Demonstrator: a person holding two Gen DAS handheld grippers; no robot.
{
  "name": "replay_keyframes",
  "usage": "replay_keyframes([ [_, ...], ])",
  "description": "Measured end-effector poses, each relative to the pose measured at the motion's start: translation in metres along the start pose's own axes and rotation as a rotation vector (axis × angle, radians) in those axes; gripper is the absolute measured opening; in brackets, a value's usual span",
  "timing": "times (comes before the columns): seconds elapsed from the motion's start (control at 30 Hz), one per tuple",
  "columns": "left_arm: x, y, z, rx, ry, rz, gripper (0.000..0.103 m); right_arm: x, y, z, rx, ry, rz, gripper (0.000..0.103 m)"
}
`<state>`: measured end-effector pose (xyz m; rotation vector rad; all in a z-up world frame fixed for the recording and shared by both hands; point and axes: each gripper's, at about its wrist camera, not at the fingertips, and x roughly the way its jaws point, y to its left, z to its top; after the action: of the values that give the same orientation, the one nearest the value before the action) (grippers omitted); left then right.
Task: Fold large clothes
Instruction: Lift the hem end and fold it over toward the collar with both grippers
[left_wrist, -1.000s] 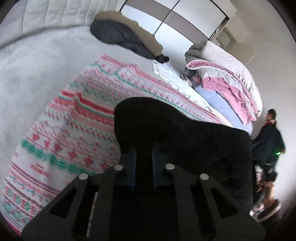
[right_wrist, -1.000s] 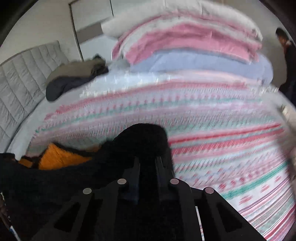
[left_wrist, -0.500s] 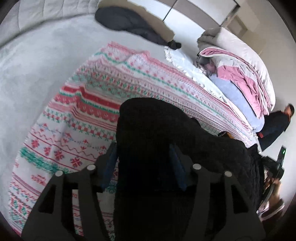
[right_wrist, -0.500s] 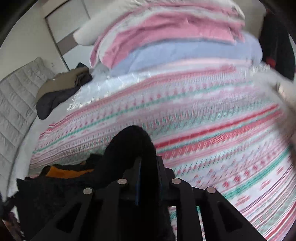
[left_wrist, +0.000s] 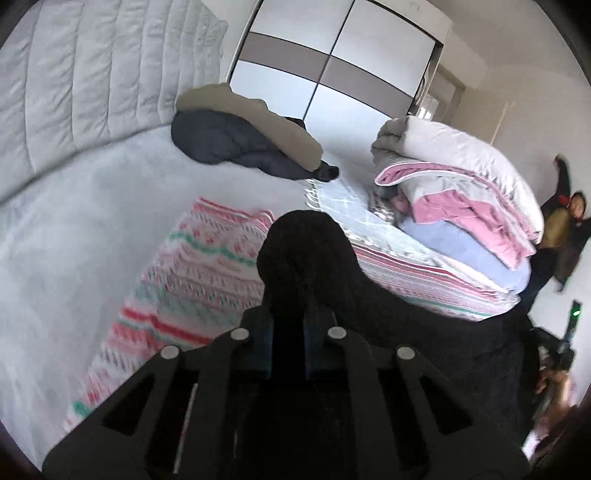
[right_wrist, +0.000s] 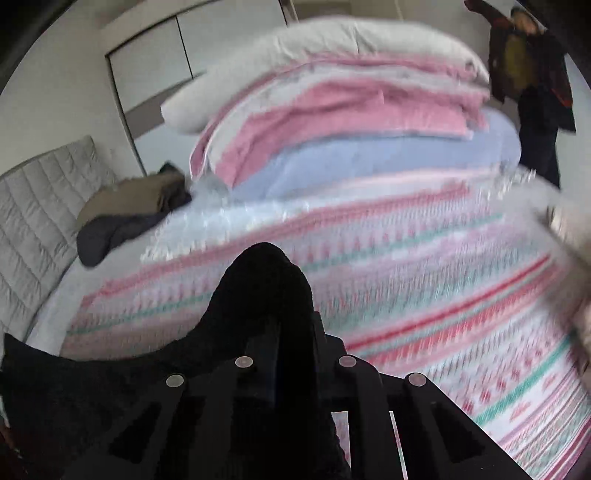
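A large black fleece garment (left_wrist: 306, 254) is held up over a bed covered by a pink, red and teal patterned blanket (left_wrist: 199, 266). My left gripper (left_wrist: 288, 325) is shut on a bunched part of it, and the cloth trails off to the right. My right gripper (right_wrist: 291, 332) is shut on another bunched part of the same garment (right_wrist: 266, 288), with cloth hanging to the left. The fabric hides both pairs of fingertips. The patterned blanket (right_wrist: 443, 280) fills the right wrist view.
A tall stack of folded pink, white and blue quilts (left_wrist: 461, 206) sits at the far side of the bed. A dark and tan coat (left_wrist: 243, 140) lies near the grey padded headboard (left_wrist: 81, 85). A wardrobe (left_wrist: 332, 66) stands behind. A person (right_wrist: 524, 74) stands at the right.
Both grippers have lifted and tilted up with the black garment, so more of the headboard, wardrobe and quilt stack shows. The left jaws, wider half a second ago, are pinched tight again.
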<state>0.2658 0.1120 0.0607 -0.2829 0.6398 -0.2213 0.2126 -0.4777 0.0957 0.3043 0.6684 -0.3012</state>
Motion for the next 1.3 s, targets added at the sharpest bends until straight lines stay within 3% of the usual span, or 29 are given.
replay_keyframes([
  [0.1, 0.041, 0.009, -0.01, 0.003, 0.061, 0.051, 0.013, 0.02, 0.0, 0.009, 0.006, 0.015, -0.037, 0.013],
  [0.27, 0.104, 0.025, -0.059, 0.03, 0.21, 0.131, 0.014, 0.084, -0.012, -0.019, 0.003, 0.171, -0.096, 0.013],
  [0.37, 0.108, 0.029, -0.062, 0.005, 0.238, 0.124, 0.017, 0.116, -0.021, -0.045, 0.013, 0.252, -0.12, 0.017],
  [0.43, 0.101, 0.021, -0.055, 0.033, 0.243, 0.16, 0.027, 0.117, -0.027, -0.051, 0.024, 0.252, -0.124, 0.02],
  [0.53, 0.071, 0.007, -0.047, 0.07, 0.183, 0.205, 0.048, 0.098, -0.022, -0.042, -0.004, 0.218, -0.133, 0.033],
  [0.57, 0.061, 0.003, -0.044, 0.073, 0.164, 0.208, 0.064, 0.091, -0.018, -0.039, -0.02, 0.206, -0.143, 0.036],
  [0.6, 0.048, -0.002, -0.043, 0.072, 0.142, 0.192, 0.072, 0.076, -0.011, -0.033, -0.044, 0.178, -0.147, 0.04],
  [0.67, 0.029, -0.013, -0.043, 0.07, 0.116, 0.135, 0.077, 0.049, 0.006, -0.026, -0.077, 0.124, -0.116, 0.056],
  [0.7, 0.019, -0.023, -0.047, 0.069, 0.118, 0.096, 0.083, 0.039, 0.013, -0.024, -0.082, 0.106, -0.101, 0.07],
  [0.8, 0.018, -0.04, -0.065, 0.071, 0.16, 0.026, 0.085, 0.009, 0.046, -0.033, -0.12, 0.061, -0.007, 0.075],
  [0.87, 0.03, -0.046, -0.088, 0.084, 0.239, 0.04, 0.085, 0.008, 0.062, -0.053, -0.155, 0.109, 0.058, 0.075],
  [1.0, 0.01, -0.04, -0.108, 0.065, 0.202, 0.041, 0.087, 0.028, 0.043, -0.085, -0.099, 0.23, 0.027, 0.075],
  [1.13, -0.022, -0.026, -0.114, -0.017, 0.243, 0.031, 0.092, 0.007, 0.019, -0.095, -0.018, 0.197, 0.007, 0.075],
  [1.23, -0.044, -0.022, -0.123, -0.076, 0.283, 0.03, 0.093, -0.023, 0.032, -0.103, -0.041, 0.163, -0.04, 0.075],
  [1.3, -0.058, -0.02, -0.13, -0.114, 0.289, 0.017, 0.093, -0.05, 0.046, -0.111, -0.077, 0.128, -0.014, 0.075],
])
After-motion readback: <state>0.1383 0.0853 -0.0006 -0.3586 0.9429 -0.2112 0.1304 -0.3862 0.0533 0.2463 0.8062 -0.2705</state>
